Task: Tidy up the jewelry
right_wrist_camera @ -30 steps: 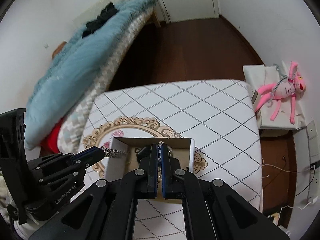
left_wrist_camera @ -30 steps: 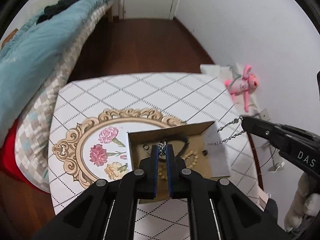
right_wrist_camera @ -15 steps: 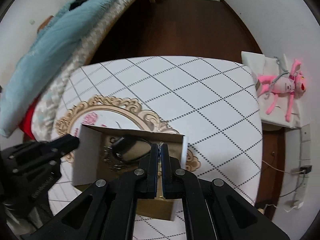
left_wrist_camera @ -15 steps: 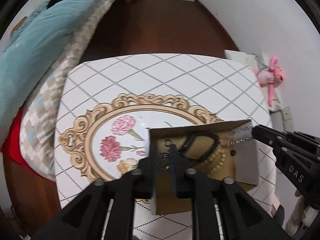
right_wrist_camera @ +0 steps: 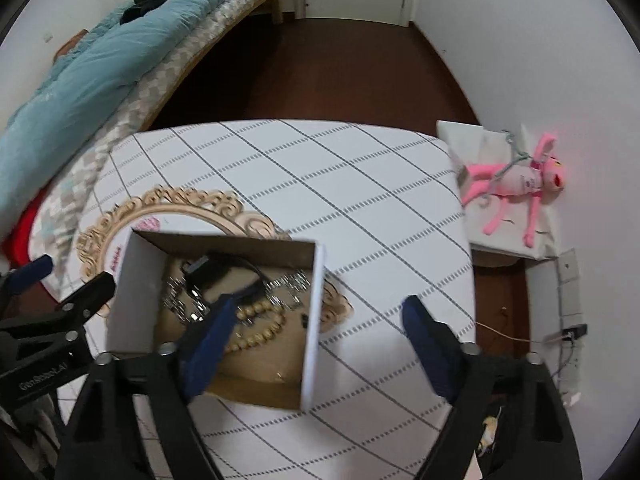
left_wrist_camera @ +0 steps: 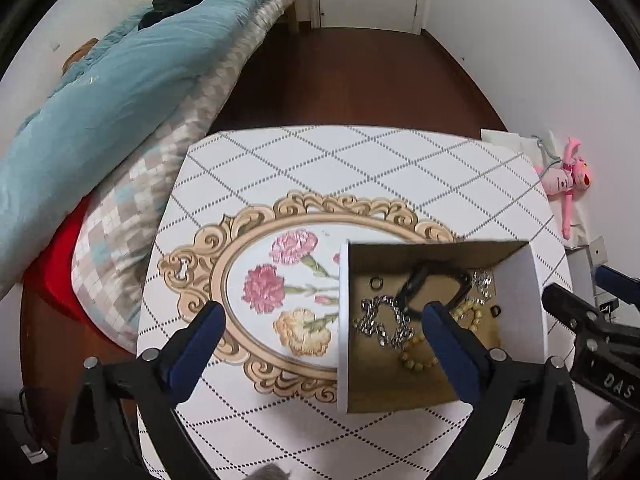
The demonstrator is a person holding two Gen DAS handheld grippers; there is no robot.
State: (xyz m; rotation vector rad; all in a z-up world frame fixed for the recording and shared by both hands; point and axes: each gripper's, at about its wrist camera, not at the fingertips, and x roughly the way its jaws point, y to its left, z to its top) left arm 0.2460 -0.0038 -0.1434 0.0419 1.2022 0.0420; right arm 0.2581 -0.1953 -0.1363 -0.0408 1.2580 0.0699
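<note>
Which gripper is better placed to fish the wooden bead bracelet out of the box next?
Probably left. Both are open and empty, but the left gripper has one finger over the bead bracelet in the box.

A silver chain (left_wrist_camera: 382,322), beaded bracelet (left_wrist_camera: 424,354) and black band (left_wrist_camera: 434,280) lie tangled inside the open box (left_wrist_camera: 520,300).

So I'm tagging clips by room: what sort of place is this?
Most likely a bedroom: a bed with a teal duvet lies beside the small patterned table, and a pink plush toy rests by the wall.
</note>
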